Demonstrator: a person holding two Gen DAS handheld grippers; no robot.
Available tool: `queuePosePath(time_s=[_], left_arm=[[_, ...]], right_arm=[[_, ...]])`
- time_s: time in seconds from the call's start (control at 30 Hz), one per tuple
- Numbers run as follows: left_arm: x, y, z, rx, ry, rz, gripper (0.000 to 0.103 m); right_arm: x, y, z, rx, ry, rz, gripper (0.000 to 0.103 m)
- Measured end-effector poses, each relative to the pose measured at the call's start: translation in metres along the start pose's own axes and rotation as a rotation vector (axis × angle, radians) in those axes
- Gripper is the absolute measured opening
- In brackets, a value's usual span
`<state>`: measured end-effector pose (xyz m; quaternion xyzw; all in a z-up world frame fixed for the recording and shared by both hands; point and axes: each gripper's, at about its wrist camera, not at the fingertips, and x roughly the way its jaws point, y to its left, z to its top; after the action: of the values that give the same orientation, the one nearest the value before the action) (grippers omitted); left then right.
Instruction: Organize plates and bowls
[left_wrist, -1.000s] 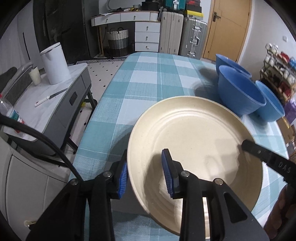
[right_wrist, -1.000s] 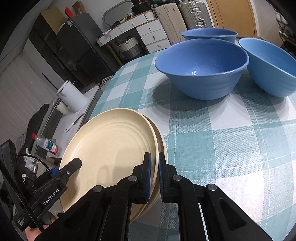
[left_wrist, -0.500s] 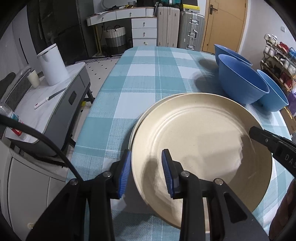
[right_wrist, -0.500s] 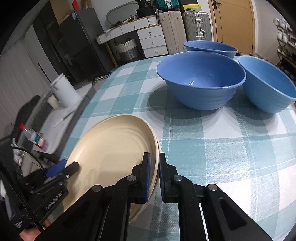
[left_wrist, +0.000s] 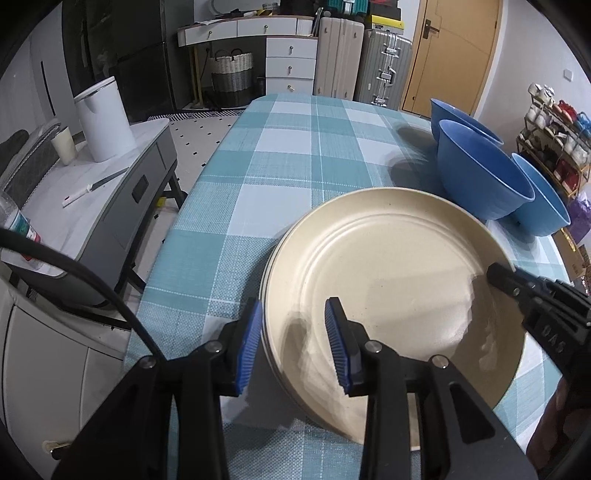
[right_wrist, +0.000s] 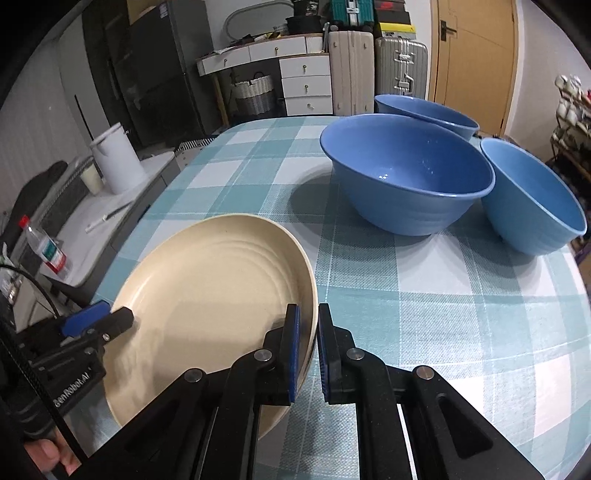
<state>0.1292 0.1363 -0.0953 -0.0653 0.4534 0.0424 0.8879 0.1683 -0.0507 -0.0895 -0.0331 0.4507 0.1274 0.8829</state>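
Two cream plates sit stacked on the worktop (left_wrist: 288, 173), which wears a teal checked cloth, near its front edge. The top plate (left_wrist: 391, 291) lies nearly square on the lower plate (left_wrist: 264, 291), only a thin crescent of which peeks out on the left.

Left claw (left_wrist: 293, 345): jaws partly apart and opening, straddling the near rim of the stack. The outer blue pad is outside the rim, the inner pad over the plate's face, and neither looks to be pressing.

Right claw (right_wrist: 307, 352): jaws nearly together, pinched on the right rim of the top plate, one pad inside the rim and one outside.

Three blue bowls stand in a cluster further back on the right: middle bowl (right_wrist: 406, 173), back bowl (right_wrist: 428, 110), right bowl (right_wrist: 532, 199). All are upright and close beside each other, and well apart from the plates.
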Motion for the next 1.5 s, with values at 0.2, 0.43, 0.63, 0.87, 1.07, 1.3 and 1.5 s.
queuePosePath(time_s=[0.2, 0.43, 0.63, 0.87, 1.07, 1.3, 1.5], left_arm=[[-0.002, 0.004, 0.0, -0.016, -0.008, -0.017, 0.035], [-0.002, 0.007, -0.001, -0.03, -0.011, -0.017, 0.038], [0.007, 0.009, -0.002, -0.047, 0.018, -0.043, 0.044], [0.016, 0.016, -0.006, -0.104, 0.06, -0.102, 0.044], [0.017, 0.01, -0.007, -0.095, 0.063, -0.115, 0.049], [0.019, 0.014, -0.008, -0.121, 0.074, -0.145, 0.049], [0.018, 0.02, -0.006, -0.129, 0.073, -0.108, 0.053]], right_arm=[[0.006, 0.004, -0.006, -0.026, 0.019, -0.017, 0.011], [0.012, -0.014, -0.002, 0.078, 0.063, 0.089, 0.013], [0.015, -0.022, -0.001, 0.132, 0.072, 0.125, 0.022], [0.023, -0.019, 0.0, 0.131, 0.089, 0.135, 0.03], [0.029, -0.017, 0.001, 0.148, 0.121, 0.179, 0.03], [0.031, -0.014, 0.001, 0.161, 0.141, 0.194, 0.031], [0.034, -0.004, 0.003, 0.132, 0.144, 0.198, 0.031]])
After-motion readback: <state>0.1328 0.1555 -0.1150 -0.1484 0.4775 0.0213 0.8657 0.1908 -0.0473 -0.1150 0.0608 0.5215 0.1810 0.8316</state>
